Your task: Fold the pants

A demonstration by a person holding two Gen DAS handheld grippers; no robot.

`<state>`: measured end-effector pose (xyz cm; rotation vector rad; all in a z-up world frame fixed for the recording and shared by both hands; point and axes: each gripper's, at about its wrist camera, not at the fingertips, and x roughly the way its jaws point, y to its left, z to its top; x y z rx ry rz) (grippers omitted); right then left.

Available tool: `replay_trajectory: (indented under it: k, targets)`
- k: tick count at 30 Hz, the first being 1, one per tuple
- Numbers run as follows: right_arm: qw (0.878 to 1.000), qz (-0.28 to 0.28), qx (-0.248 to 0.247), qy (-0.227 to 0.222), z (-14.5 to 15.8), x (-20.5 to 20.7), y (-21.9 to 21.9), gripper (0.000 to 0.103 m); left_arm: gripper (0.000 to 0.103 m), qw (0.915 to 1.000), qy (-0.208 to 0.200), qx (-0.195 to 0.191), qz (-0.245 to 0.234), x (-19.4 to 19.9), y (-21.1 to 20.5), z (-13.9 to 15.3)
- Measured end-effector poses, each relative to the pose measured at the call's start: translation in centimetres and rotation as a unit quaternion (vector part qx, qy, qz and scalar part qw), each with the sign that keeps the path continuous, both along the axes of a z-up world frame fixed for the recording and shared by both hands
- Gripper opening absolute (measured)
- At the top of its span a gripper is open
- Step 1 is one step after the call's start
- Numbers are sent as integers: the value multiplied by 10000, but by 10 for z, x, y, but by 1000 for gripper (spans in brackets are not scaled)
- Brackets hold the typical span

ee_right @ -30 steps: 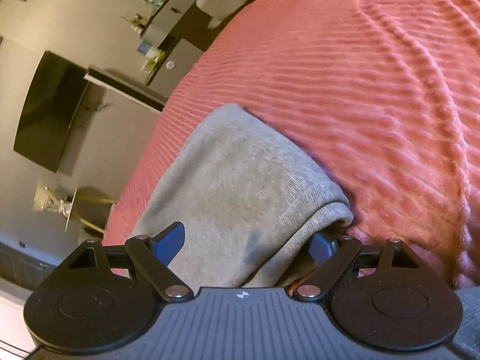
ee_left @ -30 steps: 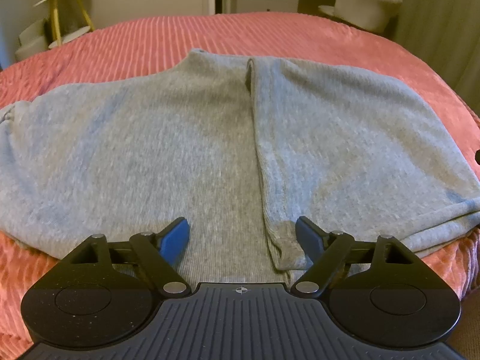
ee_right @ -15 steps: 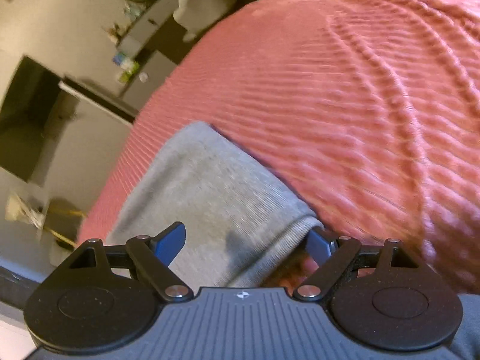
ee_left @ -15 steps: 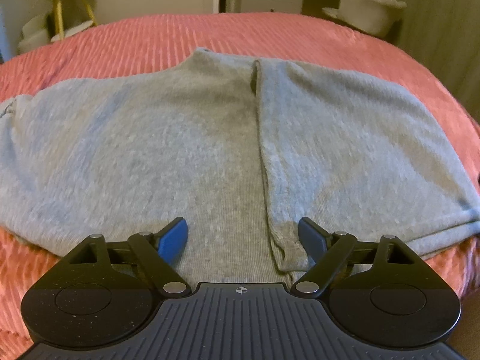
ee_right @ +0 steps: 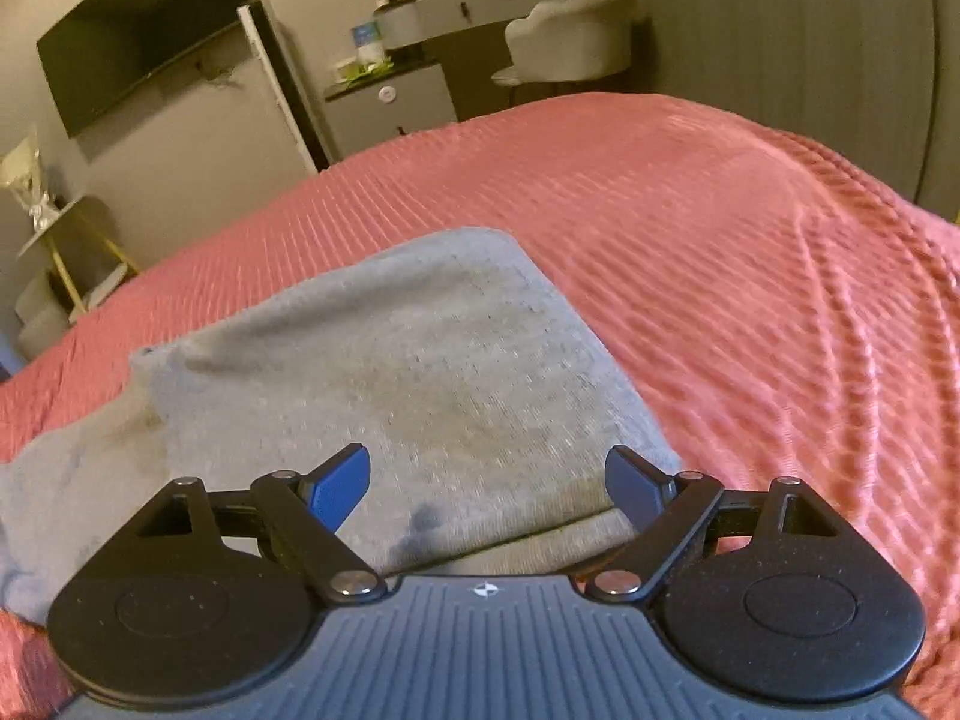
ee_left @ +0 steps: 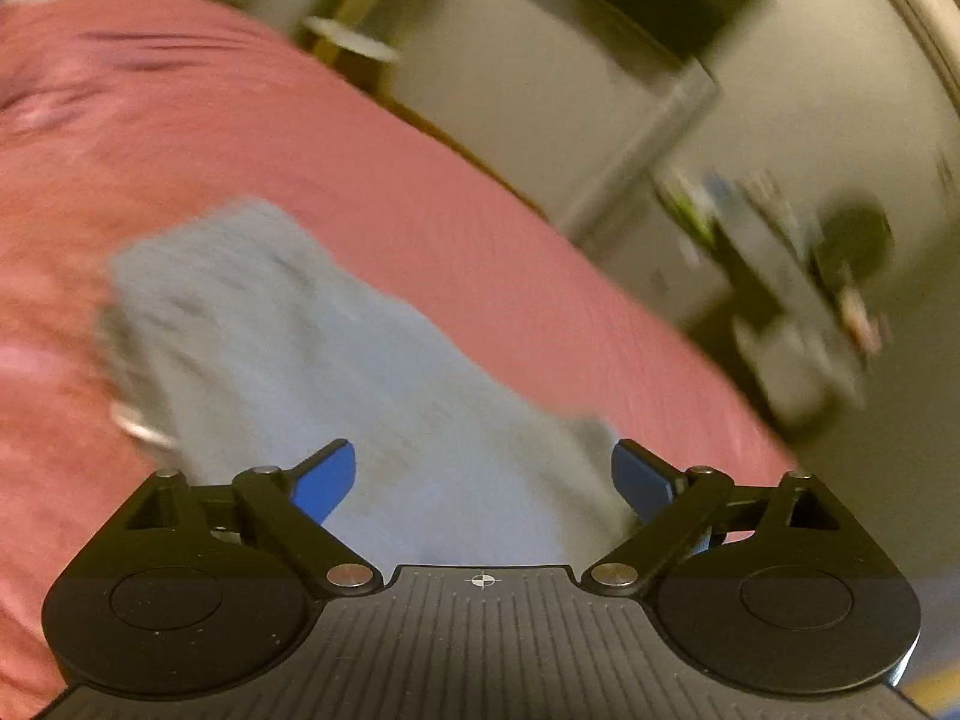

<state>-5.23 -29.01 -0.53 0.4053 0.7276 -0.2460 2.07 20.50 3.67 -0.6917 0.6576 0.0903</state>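
The pink bed [ee_right: 750,252] gives a broad flat surface for folding. The grey pants [ee_right: 420,372] lie on it, folded double. Both grippers hover spread wide, holding nothing: the right gripper [ee_right: 487,483] over the near edge, the left gripper [ee_left: 483,480] over blurred cloth, probably seeking a corner.

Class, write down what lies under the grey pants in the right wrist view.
The grey pants lie on the pink ribbed bedspread, which shows all around them. The bedspread directly beneath is covered.
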Motion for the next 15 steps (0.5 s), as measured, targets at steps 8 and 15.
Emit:
replay_trajectory:
  k: [8, 15]
  targets:
    - [9993, -201, 323, -36, -9, 2, -1, 86, 97, 9963, 503, -419, 552, -23, 122, -65]
    - [9998, -177, 51, 104, -9, 5, 8, 86, 95, 9796, -71, -2006, 103, -20, 135, -99]
